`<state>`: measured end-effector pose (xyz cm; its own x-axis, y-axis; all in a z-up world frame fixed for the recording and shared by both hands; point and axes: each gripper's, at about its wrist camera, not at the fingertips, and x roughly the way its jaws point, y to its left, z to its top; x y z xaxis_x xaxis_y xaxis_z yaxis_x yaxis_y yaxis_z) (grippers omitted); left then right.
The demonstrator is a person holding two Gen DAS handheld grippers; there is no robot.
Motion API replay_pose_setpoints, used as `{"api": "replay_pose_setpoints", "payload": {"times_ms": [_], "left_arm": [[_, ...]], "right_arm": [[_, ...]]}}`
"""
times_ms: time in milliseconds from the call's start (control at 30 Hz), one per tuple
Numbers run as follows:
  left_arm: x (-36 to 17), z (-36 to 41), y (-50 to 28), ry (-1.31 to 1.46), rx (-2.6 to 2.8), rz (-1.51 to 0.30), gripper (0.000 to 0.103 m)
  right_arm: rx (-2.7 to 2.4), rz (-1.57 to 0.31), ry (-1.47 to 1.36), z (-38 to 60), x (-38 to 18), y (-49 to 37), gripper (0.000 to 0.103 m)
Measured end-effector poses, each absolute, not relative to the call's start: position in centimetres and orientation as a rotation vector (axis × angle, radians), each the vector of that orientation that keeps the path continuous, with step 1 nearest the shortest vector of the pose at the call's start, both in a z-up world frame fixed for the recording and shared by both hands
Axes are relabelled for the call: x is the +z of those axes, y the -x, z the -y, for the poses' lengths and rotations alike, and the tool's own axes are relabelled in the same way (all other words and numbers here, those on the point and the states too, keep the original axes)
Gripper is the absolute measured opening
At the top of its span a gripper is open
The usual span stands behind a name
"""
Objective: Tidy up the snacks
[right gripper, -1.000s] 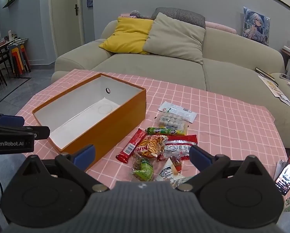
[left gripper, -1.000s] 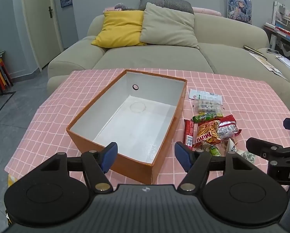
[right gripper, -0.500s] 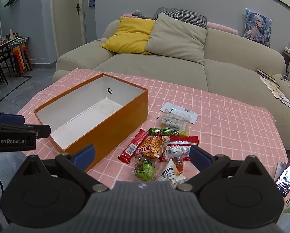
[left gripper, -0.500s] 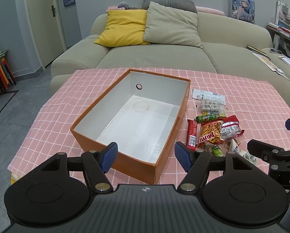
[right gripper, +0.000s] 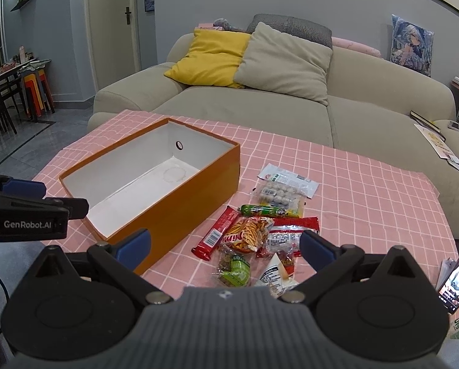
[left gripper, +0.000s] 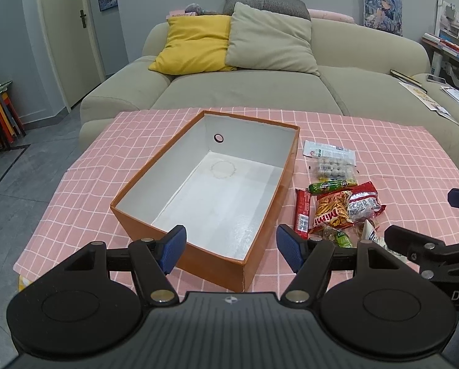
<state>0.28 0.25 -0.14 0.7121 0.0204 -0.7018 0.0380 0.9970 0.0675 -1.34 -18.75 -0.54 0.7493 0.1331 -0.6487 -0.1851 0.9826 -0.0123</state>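
Between your right gripper [right gripper: 225,246]'s wide-open jaws sits the snack pile [right gripper: 257,230], just ahead of the fingertips; nothing gripped. Your left gripper [left gripper: 231,244] is open too, empty, jaws framing the near corner of the orange box [left gripper: 180,240], which holds nothing yet.

Risks, my read:
- Snacks overlap. The Mimi chips bag [right gripper: 248,233] lies on the red bar [right gripper: 215,233] and touches the red-and-white packet [right gripper: 286,236]; close on one and you probably drag its neighbours or pinch two.
- Flat, slick wrappers on a tablecloth [right gripper: 368,190]: fingers may skid off or bunch the cloth and shift the pile.
- The green sachet [right gripper: 234,269] and white triangular packet [right gripper: 275,272] sit nearest your right jaws, almost under the gripper body, so it's easy to crush or nudge them on the way down.
- The two grippers are near each other; the left's tip shows at the right view's left edge, so a carry to the box could clip it or the box wall.
- A phone [right gripper: 458,272] stands right of your right jaws near the table edge; a wide swing could knock it.

Hard to see:
- The white triangular packet's lower part is hidden behind the right gripper's body.
- The bag of round balls [right gripper: 280,195] covers part of the flat white packet [right gripper: 288,180]; labels are too small to read.
- The green tube [right gripper: 269,211]'s text is blurred.
- The table's near edge is hidden in both views.
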Motion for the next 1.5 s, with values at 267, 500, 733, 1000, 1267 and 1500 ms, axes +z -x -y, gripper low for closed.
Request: {"api": "replay_pose_setpoints", "payload": {"times_ms": [267, 500, 733, 1000, 1267, 1500], "left_arm": [[-0.07, -0.07, -0.21, -0.082, -0.009, -0.780, 0.078], [0.15, 0.17, -0.15, -0.085, -0.009, -0.775, 0.078], [0.33, 0.20, -0.08, -0.087, -0.007, -0.779, 0.078], [0.36, 0.08, -0.05, -0.085, -0.007, -0.779, 0.078], [0.24, 0.12, 0.02, -0.088, -0.011, -0.785, 0.078], [0.34, 0.26, 0.04, -0.088, -0.014, -0.785, 0.078]], "right_arm": [[0.169, -0.706, 0.084, 18.65, -0.63, 1.29, 0.099], [0.167, -0.708, 0.085, 18.55, -0.57, 1.39, 0.099], [0.164, -0.720, 0.089, 18.48, -0.73, 1.28, 0.099], [0.159, -0.728, 0.092, 18.45, -0.76, 1.23, 0.099], [0.153, -0.742, 0.091, 18.48, -0.90, 1.15, 0.099], [0.152, -0.740, 0.094, 18.46, -0.79, 1.17, 0.099]]}}
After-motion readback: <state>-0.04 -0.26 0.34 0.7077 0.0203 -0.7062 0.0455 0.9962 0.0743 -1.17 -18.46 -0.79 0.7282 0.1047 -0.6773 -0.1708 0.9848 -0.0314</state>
